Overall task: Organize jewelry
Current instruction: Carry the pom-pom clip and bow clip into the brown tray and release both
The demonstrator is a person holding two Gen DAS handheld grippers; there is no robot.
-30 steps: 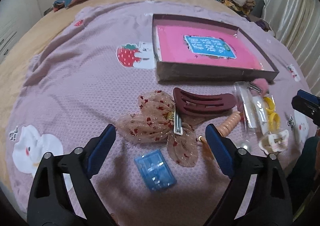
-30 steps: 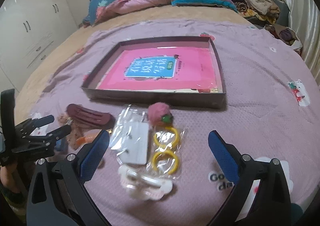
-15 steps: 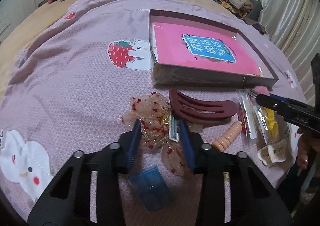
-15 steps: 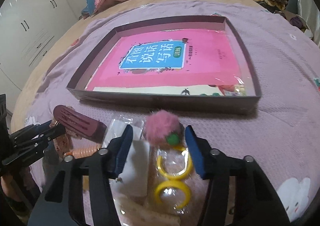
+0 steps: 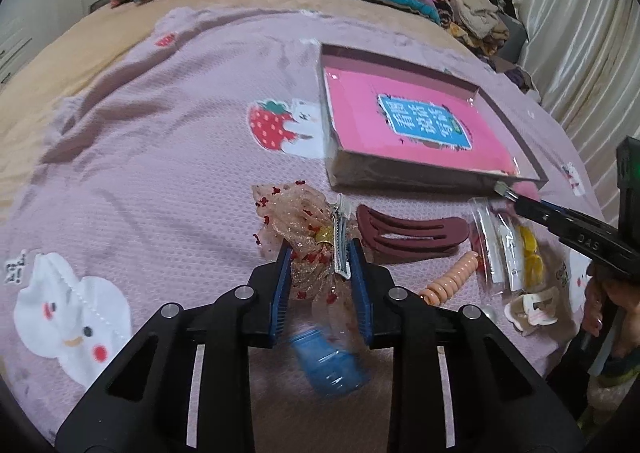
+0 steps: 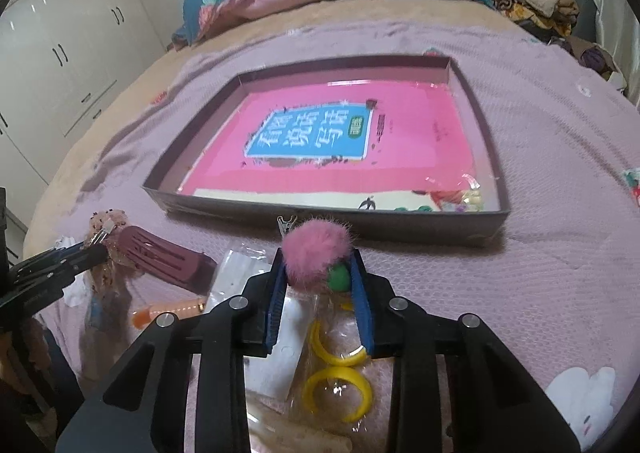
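My left gripper (image 5: 319,253) is closing its jaws, and the blue pads press on a sheer beige bow hair clip (image 5: 296,213) with red specks and a metal clasp. My right gripper (image 6: 318,265) is also closing, its pads squeezing a fluffy pink pompom clip (image 6: 312,253) with a green bead. Both items lie on the purple blanket in front of a shallow dark box (image 6: 360,223) holding a pink book. In the left wrist view the right gripper (image 5: 504,191) comes in from the right.
A dark red hair claw (image 5: 412,237), a peach spiral hair tie (image 5: 452,277), bagged yellow hoops (image 6: 336,373), a white claw clip (image 5: 532,305) and a small blue box (image 5: 328,365) lie close by. Bedding and clothes are piled at the far end of the bed.
Both grippers went from wide open to nearly closed. The left came forward over the bow and gathered it; the right moved forward and down onto the pink pompom.
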